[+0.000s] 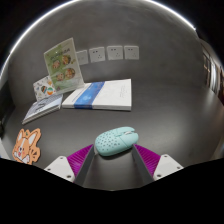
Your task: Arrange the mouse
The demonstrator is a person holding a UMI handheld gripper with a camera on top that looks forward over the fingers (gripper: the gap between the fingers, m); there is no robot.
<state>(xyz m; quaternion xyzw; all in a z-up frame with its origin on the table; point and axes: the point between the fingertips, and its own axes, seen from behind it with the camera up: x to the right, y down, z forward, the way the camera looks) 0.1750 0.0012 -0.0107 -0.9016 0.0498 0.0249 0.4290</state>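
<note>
A mint-green mouse [116,141] with small speckles lies crosswise between my fingers, over the dark grey table [170,110]. My gripper [116,151] is shut on it: the left magenta pad [80,158] and the right one [149,157] meet its two ends with no gap showing. The mouse's underside is hidden by the gripper body, so I cannot tell whether it rests on the table or hangs just above it.
Beyond the mouse lies a flat white-and-blue box [100,95], with booklets [44,97] to its left. A green leaflet [63,57] leans on the back wall beside several wall sockets [108,52]. An orange cartoon-animal figure [27,146] lies near the left finger.
</note>
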